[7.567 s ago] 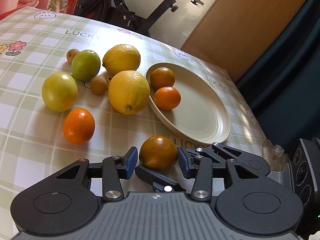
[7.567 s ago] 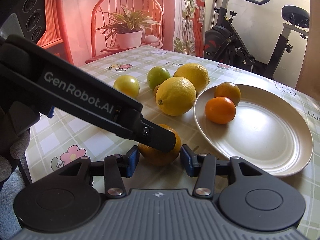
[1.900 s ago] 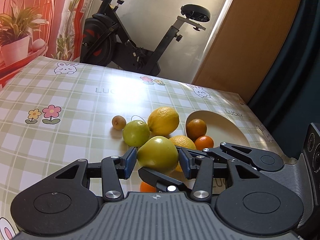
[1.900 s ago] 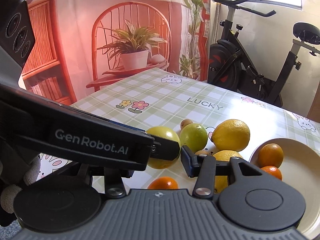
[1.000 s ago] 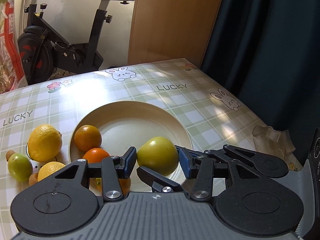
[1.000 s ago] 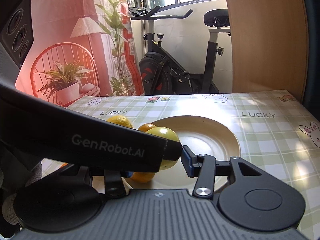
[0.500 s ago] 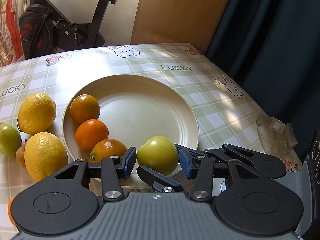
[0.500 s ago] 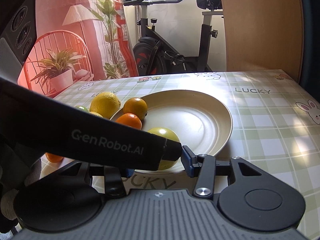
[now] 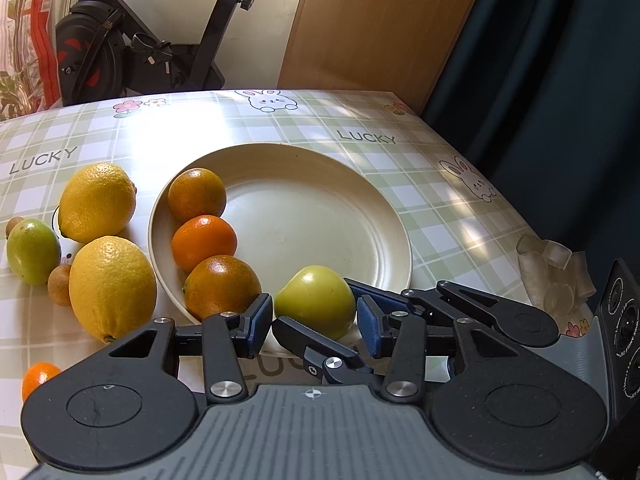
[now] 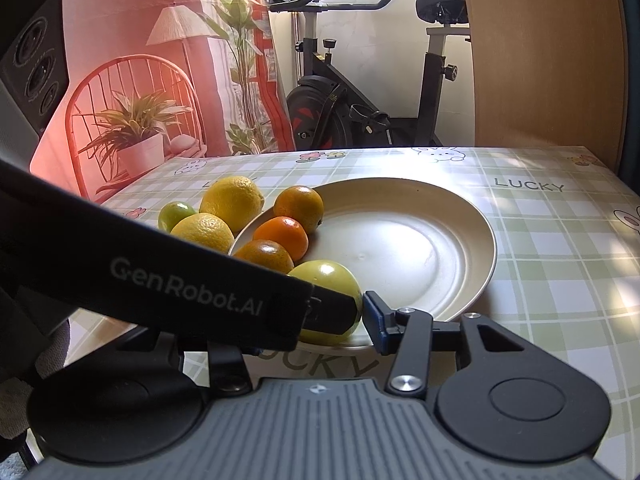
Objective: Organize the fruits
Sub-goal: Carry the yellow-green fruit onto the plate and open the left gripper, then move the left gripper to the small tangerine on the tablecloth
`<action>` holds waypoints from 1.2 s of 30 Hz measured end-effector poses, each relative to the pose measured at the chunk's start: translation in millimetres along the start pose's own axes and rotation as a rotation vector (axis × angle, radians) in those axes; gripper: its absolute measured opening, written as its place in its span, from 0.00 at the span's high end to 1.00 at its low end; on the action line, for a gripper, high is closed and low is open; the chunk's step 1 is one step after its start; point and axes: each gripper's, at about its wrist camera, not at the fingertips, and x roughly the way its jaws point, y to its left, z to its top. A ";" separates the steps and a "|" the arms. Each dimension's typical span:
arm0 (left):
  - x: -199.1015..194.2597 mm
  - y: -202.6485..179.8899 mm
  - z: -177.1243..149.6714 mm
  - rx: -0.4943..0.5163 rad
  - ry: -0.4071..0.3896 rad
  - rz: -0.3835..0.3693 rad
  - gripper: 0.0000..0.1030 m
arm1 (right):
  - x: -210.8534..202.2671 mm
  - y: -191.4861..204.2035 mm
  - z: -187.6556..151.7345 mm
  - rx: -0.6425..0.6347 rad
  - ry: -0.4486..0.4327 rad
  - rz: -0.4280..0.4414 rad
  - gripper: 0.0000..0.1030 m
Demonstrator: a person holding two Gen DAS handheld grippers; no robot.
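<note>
A yellow-green apple-like fruit (image 9: 316,302) rests on the near rim of the cream plate (image 9: 340,208), beside three oranges (image 9: 204,236) along the plate's left side. My left gripper (image 9: 315,324) stands open around the fruit, its blue pads apart from it on both sides. My right gripper (image 10: 320,320) points at the same fruit (image 10: 326,280) from the other hand; its right pad (image 10: 374,322) sits just beside the fruit and its left finger is hidden behind the left gripper's body. The plate also shows in the right wrist view (image 10: 420,248).
Two lemons (image 9: 108,244), a green fruit (image 9: 32,250), two small brown fruits (image 9: 59,285) and a small orange (image 9: 38,376) lie left of the plate on the checked tablecloth. A crumpled clear wrapper (image 9: 554,276) lies at the right table edge. An exercise bike (image 10: 360,100) stands behind.
The left gripper carried the yellow-green fruit from the pile to the plate, lowered it onto the near rim, and its pads have now opened off it. The right gripper followed alongside.
</note>
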 end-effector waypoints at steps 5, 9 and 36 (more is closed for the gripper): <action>-13.0 3.6 -4.8 -0.013 -0.029 0.000 0.53 | 0.8 -1.2 -0.1 -0.002 0.001 0.025 0.52; -23.6 6.9 -7.4 -0.030 -0.053 0.005 0.53 | 1.1 -0.2 0.1 -0.007 0.000 0.043 0.52; -108.9 112.0 -34.4 -0.359 -0.253 0.135 0.53 | -9.4 -3.7 -3.5 0.023 -0.066 0.050 0.44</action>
